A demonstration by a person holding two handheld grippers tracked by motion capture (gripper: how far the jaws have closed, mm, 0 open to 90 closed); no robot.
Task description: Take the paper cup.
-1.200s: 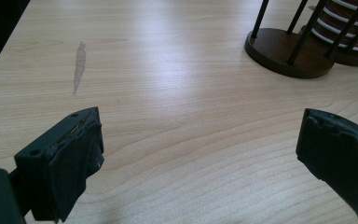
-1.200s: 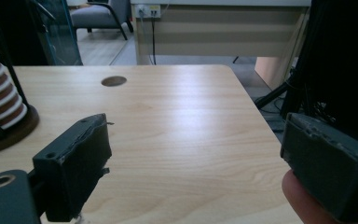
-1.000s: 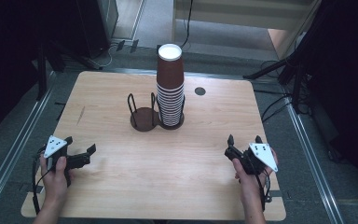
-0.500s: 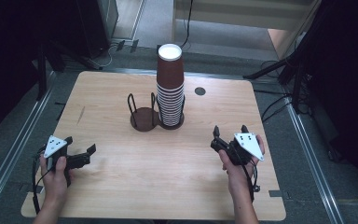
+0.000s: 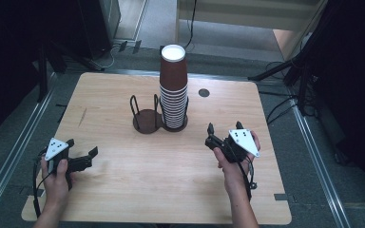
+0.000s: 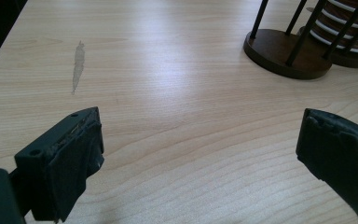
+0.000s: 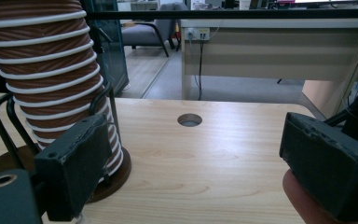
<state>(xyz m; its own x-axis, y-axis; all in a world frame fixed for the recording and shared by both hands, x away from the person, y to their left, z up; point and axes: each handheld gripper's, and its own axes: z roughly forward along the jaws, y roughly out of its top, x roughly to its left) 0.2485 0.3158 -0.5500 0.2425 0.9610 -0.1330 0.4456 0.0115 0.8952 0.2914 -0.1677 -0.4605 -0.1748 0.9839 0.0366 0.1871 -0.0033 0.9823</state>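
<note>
Grey floor and dark stands surround a light wooden table with a round cable hole near its far edge. Tall stack of brown paper cups with white rims stands upright near the middle of the far half, seated in one bay of a dark two-bay wire holder. The bay just beside the stack, toward the person's left, holds nothing.

Right tool is held above the table on the near-right side, near the stack but apart from it; jaws spread wide, nothing between them. Its own view looks along the table toward the hole, with the cup stack at the left behind the left jaw.

Left tool sits low at the near-left corner, well apart from the holder; jaws spread, gripping nothing. Its own view shows bare wood with a pale scuff mark, and the holder base with the lowest cup rims at the upper right.
</note>
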